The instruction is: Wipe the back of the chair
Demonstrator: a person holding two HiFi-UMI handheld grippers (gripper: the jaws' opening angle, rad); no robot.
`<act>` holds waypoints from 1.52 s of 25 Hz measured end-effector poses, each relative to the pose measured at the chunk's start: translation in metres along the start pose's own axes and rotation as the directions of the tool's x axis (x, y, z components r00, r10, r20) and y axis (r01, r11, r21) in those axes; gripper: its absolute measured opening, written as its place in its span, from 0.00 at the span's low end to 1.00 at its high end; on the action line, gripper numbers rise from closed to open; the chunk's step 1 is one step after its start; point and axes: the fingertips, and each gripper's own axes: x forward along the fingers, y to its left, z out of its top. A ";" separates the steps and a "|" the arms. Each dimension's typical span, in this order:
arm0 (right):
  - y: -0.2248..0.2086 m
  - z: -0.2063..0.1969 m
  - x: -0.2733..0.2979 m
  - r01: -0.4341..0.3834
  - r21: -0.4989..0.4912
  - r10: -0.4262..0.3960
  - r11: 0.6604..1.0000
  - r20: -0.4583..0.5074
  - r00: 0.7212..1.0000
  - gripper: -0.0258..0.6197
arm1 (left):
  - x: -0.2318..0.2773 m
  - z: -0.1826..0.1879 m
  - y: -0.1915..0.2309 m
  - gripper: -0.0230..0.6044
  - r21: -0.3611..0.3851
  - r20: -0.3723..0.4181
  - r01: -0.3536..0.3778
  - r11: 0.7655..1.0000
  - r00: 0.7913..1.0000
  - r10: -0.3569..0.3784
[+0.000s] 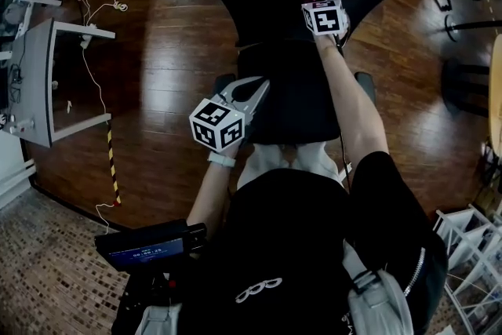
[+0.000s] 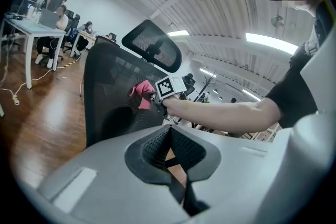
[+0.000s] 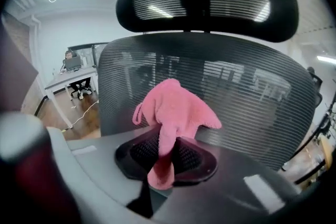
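Task stage: I judge the wiping to be under way. The pink cloth [image 3: 176, 113] is up against the mesh backrest [image 3: 252, 92] of the chair, high on it and about mid-width, just below the headrest [image 3: 205, 0].
Done so far: I can't tell. The mesh shows no streaks, damp patches or dust line to mark off wiped parts.
Left to do: by my estimate the lower backrest and both side edges need covering, working out from where the cloth sits.
Cloth: it is bunched and fluffy, its tail is pinched and its loose upper part is fanned out on the mesh. From the left gripper view it looks to be touching the face of the backrest that is towards me.
Right gripper [image 3: 167, 157]: the jaws are closed on the cloth's lower fold, which runs down between the pads.
Right arm: it is stretched nearly straight out over the seat [image 1: 290, 98] to the far backrest, with the forearm bare and the marker cube on top.
Left gripper [image 2: 176, 165]: the jaws are drawn together with nothing between them.
Left arm: it is bent and kept near my body, left of the seat. The gripper points towards the chair and is well apart from the cloth.
Floor [image 1: 157, 51]: dark wooden boards lie under the chair.
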 end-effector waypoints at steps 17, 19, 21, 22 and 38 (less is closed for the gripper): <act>0.182 0.084 0.046 -0.209 -0.180 0.217 0.961 0.028 0.976 0.11 | -0.092 0.007 0.058 0.02 -0.067 0.118 -0.131 0.989 0.983 0.139; 0.197 0.095 0.048 -0.230 -0.180 0.241 0.956 0.040 0.970 0.11 | -0.097 0.009 0.061 0.02 -0.072 0.123 -0.139 0.988 0.981 0.147; 0.209 0.107 0.048 -0.245 -0.180 0.258 0.953 0.054 0.965 0.11 | -0.102 0.010 0.065 0.02 -0.073 0.128 -0.145 0.987 0.980 0.154; 0.215 0.111 0.048 -0.251 -0.179 0.265 0.951 0.059 0.962 0.11 | -0.104 0.011 0.067 0.02 -0.074 0.131 -0.149 0.986 0.979 0.157; 0.168 0.175 0.017 -0.269 -0.022 0.267 0.963 0.226 0.937 0.11 | -0.079 0.028 0.044 0.02 -0.010 0.106 -0.135 0.991 0.985 0.136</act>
